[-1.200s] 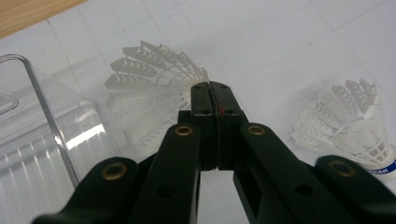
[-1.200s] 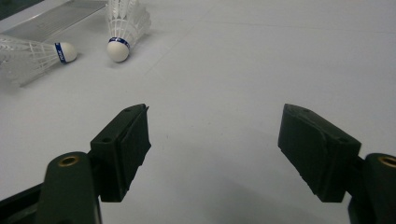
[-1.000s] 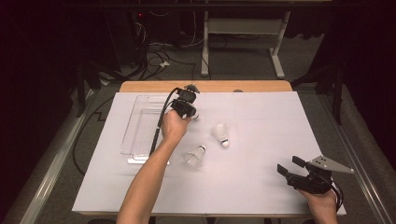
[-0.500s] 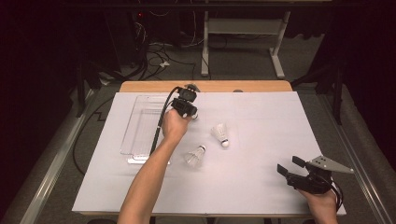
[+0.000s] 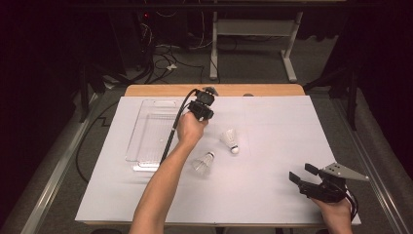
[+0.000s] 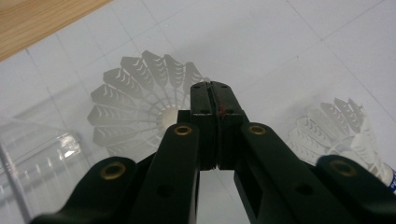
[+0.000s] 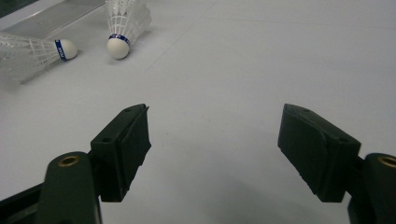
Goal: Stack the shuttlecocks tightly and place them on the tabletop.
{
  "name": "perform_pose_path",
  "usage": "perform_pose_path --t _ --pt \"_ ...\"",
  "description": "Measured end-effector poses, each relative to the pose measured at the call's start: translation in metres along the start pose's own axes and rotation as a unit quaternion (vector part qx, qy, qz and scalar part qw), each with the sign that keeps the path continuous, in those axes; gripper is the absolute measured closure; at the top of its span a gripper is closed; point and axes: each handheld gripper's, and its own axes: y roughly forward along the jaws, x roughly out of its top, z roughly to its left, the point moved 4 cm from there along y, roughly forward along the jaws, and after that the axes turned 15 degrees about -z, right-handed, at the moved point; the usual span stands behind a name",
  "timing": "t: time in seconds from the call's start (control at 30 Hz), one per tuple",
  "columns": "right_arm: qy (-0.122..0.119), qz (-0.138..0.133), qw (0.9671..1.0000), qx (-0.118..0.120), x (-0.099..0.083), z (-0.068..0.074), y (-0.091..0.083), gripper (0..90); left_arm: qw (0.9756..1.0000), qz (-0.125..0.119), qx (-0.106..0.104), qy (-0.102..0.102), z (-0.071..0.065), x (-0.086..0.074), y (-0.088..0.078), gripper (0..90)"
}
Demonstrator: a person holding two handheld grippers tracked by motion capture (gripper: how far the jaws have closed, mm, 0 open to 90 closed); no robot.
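**Barely held: a shuttlecock pinched at the rim of its skirt**

Seemingly, the left gripper (image 6: 212, 93) is raised above the white sheet (image 5: 272, 195). Its jaws are pressed flat together on what is judged to be a feather tip at the rim of the held shuttlecock (image 6: 126, 100). That shuttlecock is seen hanging just beyond the jaw tips, with its open skirt turned toward the gripper and its cork pointing away. The clear tray (image 6: 42, 163) is seen below and to one side of the jaws, not under them.

The right gripper (image 7: 212, 135) is kept low over the sheet with its jaws wide apart and nothing between them. Two loose shuttlecocks lie well ahead of it: the nearer shuttlecock (image 7: 32, 51) on its side, and the farther shuttlecock (image 7: 122, 23) beyond it.

Several risks are judged from here:

- The grip is thin, so the feather could slip out, or be bent or torn, if the hand is swung quickly.
- If the jaws are opened where they are, the shuttlecock is likely to be dropped beside the tray rather than in it.
- A light shuttlecock may bounce or roll on its cork, so a release from this height could send it out over the tray wall.
- The loose shuttlecocks could be knocked by the forearm (image 5: 156, 195) when it is drawn back.
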Motion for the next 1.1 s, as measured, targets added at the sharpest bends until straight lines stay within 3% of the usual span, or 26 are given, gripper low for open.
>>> perform_pose_path --t 0.47,0.83,0.97,1.1 --pt "-0.007 -0.007 0.9999 -0.001 0.002 0.001 -0.001 26.1 0.9995 0.011 -0.026 0.012 -0.015 0.007 0.019 89.4" --pt "-0.013 0.0 0.9999 0.009 0.001 0.005 0.004 26.3 0.9993 0.02 -0.029 0.007 -0.023 0.011 0.034 89.4" --pt "-0.013 0.002 0.9999 0.005 0.001 0.005 0.004 26.3 0.999 0.027 -0.031 0.019 -0.026 0.008 0.04 89.4" --pt "-0.013 -0.006 0.9999 0.003 0.002 0.004 0.002 26.6 0.9992 0.022 -0.032 0.01 -0.025 0.008 0.042 89.5"
